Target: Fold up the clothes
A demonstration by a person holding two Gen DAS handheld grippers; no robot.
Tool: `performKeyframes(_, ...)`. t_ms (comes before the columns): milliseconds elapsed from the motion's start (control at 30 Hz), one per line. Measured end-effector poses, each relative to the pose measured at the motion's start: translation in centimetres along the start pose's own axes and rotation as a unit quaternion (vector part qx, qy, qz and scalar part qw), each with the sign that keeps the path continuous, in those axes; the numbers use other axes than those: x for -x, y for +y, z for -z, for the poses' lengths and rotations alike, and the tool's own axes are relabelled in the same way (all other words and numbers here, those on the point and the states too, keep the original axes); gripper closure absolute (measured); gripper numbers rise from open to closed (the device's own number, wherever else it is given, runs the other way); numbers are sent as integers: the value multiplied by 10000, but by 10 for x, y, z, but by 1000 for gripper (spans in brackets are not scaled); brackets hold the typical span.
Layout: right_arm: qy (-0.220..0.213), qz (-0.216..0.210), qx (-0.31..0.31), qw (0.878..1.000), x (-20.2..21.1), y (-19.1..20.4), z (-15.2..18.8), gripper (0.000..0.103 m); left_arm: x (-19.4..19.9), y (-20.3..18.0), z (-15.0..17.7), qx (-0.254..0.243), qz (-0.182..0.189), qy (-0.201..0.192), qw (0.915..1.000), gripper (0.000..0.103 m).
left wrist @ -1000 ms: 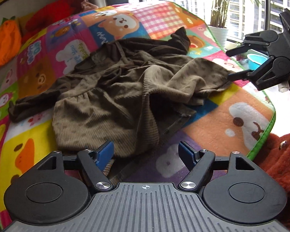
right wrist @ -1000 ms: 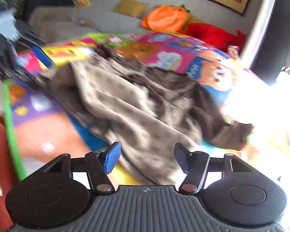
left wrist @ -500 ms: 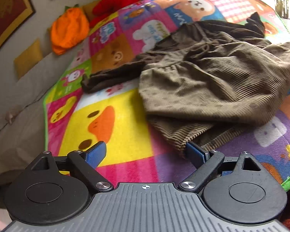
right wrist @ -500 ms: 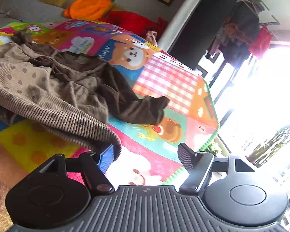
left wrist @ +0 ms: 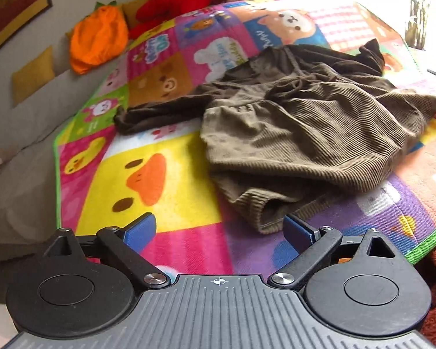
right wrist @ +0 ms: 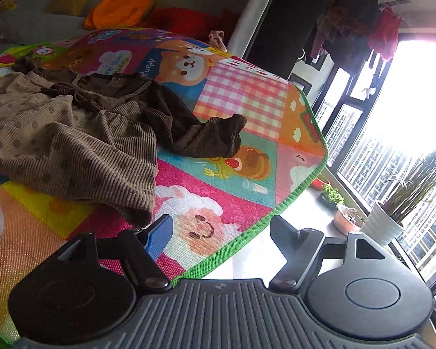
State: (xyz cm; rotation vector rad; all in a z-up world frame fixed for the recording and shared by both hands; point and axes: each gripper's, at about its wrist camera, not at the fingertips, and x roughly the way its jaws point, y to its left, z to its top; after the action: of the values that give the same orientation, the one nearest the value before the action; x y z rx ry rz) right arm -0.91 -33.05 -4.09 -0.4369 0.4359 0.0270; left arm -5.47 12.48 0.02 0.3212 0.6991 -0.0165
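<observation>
Left gripper point(left wrist: 218, 228): fingers spread wide, nothing between them, hovering low over the play mat point(left wrist: 171, 180) w/ the right-hand blue pad point(left wrist: 298, 229) just beside the rolled hem corner of the garment point(left wrist: 299, 133). Probably lined up that way to pinch that near corner, since it's the closest free edge.

Right gripper point(right wrist: 218, 231): fingers also wide apart, empty. Its left blue pad point(right wrist: 160, 235) sits just beside the garment's point(right wrist: 72, 139) other bottom corner, which droops onto the mat point(right wrist: 232, 192) near the green border. Likely the mirror approach (one corner per gripper, so the skirt can be pulled flat before any fold).

The garment is a brown corduroy dress w/ faint dots, lying crumpled mid-mat, skirt part nearest the grippers, darker bodice further off. One dark sleeve point(left wrist: 160, 113) stretches toward the orange cushion point(left wrist: 97, 42); the other sleeve point(right wrist: 206, 136) lies bunched toward the window side. Folding not yet started, by my read.

Hard to tell: how the layers stack under the skirt bulge, and whether front or back faces up. Window glare washes out the far right. Neither gripper shows in the other's view.
</observation>
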Motion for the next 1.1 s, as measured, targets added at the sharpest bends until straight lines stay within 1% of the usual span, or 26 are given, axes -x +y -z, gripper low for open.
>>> performKeyframes(100, -108, -187, 174, 9996, 2, 6, -5, 27, -14, -12, -4, -176, -3, 74, 9998, 6)
performKeyframes(233, -137, -182, 625, 9978, 2, 17, -3, 27, -25, -8, -5, -81, -276, 135, 9995, 6)
performKeyframes(333, -144, -281, 733, 9968, -3, 24, -4, 27, -27, 4, -7, 191, -461, 89, 9987, 6)
performKeyframes(433, -260, -308, 804, 9959, -12, 34, -10, 27, -27, 15, -10, 473, -595, 25, 9971, 5)
performKeyframes(500, -345, -139, 722, 9967, -16, 34, -16, 27, -25, 22, -13, 557, -649, -5, 9963, 5)
performKeyframes(600, -473, 153, 572, 9971, -22, 31, -25, 27, -11, 28, -15, 464, -862, -87, 9952, 5)
performKeyframes(667, -553, 324, 372, 9972, -17, 18, -28, 27, 0, 34, -14, 497, -954, -148, 9941, 5)
performKeyframes(800, -475, 433, 103, 9979, -7, -4, -22, 27, 19, 43, -9, 617, -1047, -188, 9924, 4)
performKeyframes(867, -326, 394, 121, 9986, -5, -7, -14, 27, 24, 44, -2, 662, -925, -105, 9935, 4)
performKeyframes(933, -141, 256, 180, 9994, -3, -6, -3, 26, 27, 45, 7, 698, -748, 15, 9948, 4)
performKeyframes(1000, -6, 131, 163, 9998, 0, -7, 6, 26, 27, 48, 11, 861, -369, 34, 9956, 4)
performKeyframes(1067, -2, 38, -9, 10000, 5, -13, 9, 26, 28, 50, 15, 1042, 32, 34, 9946, 4)
performKeyframes(1100, -56, -14, -146, 9999, 8, -18, 7, 25, 29, 52, 11, 1234, 395, -75, 9915, 4)
